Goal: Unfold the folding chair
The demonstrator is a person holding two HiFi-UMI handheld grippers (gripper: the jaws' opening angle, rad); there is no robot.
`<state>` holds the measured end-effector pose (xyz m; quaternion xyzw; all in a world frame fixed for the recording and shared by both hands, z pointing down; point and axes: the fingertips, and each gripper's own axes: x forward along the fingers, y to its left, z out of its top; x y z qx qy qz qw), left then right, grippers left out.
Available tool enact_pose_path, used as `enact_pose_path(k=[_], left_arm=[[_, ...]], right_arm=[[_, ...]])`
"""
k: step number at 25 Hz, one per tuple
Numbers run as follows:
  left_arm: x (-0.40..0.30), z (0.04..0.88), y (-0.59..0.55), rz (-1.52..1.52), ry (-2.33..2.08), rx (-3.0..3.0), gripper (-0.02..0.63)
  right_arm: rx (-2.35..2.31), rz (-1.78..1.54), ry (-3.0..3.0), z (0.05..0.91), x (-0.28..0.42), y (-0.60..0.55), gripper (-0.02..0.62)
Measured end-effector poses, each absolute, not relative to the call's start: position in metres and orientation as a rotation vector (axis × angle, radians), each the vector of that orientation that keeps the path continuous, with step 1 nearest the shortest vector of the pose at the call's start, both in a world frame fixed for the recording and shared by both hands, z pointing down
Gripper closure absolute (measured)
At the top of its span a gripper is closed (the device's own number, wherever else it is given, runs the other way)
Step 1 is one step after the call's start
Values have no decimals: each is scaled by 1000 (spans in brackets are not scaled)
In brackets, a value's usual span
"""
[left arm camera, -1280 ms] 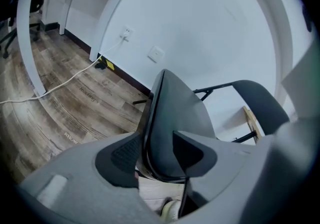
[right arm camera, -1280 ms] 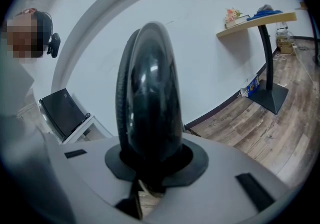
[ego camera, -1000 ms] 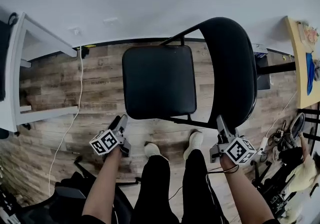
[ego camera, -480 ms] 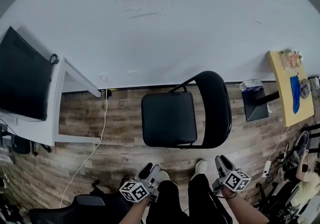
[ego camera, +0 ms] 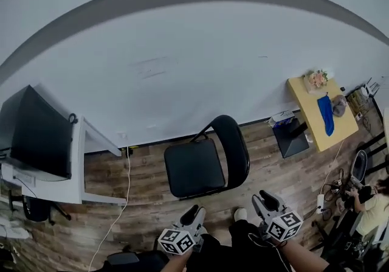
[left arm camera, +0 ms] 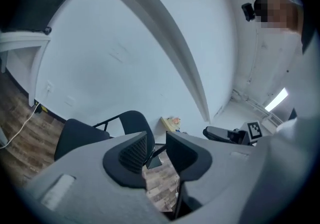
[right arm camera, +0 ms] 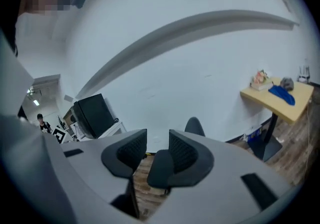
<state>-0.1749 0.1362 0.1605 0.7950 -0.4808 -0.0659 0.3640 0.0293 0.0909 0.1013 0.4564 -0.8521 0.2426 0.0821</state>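
The black folding chair stands unfolded on the wood floor, with its seat point(ego camera: 193, 168) flat and its backrest point(ego camera: 234, 150) upright to the right. My left gripper point(ego camera: 193, 215) and right gripper point(ego camera: 262, 201) hang near my body, well short of the chair and touching nothing. In the left gripper view the left gripper point(left arm camera: 159, 140) shows a gap with nothing in it; its jaws have just been closing. The chair's backrest point(left arm camera: 135, 120) lies far beyond them. The right gripper point(right arm camera: 157, 143) has just opened a little and is empty; the chair's seat point(right arm camera: 160, 168) shows far behind its jaws.
A white desk point(ego camera: 79, 173) with a black monitor point(ego camera: 36, 134) stands at the left, and a white cable point(ego camera: 121, 198) trails across the floor. At the right are a yellow table point(ego camera: 313, 109), a dark box point(ego camera: 292, 137), tangled cables point(ego camera: 331, 188) and a seated person point(ego camera: 371, 204).
Both grippers have risen and drawn back from the chair. The head view now looks from higher up, so the chair appears smaller and farther away. The chair itself has not moved.
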Motion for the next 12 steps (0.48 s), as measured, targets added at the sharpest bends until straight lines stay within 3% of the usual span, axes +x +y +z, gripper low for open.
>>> enact_pose_path(k=[5, 12], left_arm=[[-157, 87, 110, -241, -1349, 2104, 582], [-108, 20, 93, -293, -1561, 2180, 591]], right_arm=[[1378, 638, -2668, 36, 77, 75, 462], [1404, 507, -2741, -8, 148, 29, 465]])
